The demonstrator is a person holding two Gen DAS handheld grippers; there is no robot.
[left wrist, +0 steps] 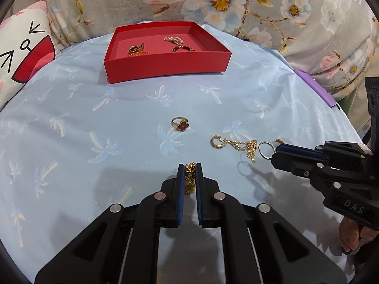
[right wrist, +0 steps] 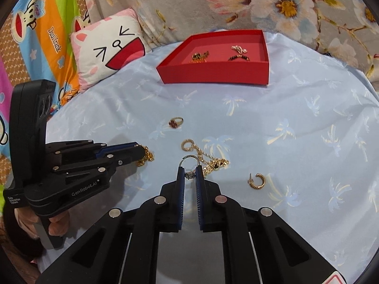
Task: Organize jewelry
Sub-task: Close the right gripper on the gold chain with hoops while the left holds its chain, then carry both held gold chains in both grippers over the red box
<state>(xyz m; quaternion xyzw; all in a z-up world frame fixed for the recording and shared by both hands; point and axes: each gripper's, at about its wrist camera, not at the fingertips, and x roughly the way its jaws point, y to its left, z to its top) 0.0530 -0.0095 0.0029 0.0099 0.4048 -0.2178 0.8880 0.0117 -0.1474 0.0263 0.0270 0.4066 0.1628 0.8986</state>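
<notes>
My left gripper is shut on a chunky gold chain, held low over the blue cloth; it also shows in the right wrist view. My right gripper is shut on a silver ring; it also shows in the left wrist view. A red tray at the back holds three pieces of jewelry. A gold ring with a red clover, a gold hoop earring, a thin gold chain and a second hoop earring lie loose on the cloth.
A light blue cloth with a palm print covers the surface. A cartoon cushion lies at the back left. A floral blanket runs behind the tray. A purple strip lies at the right edge.
</notes>
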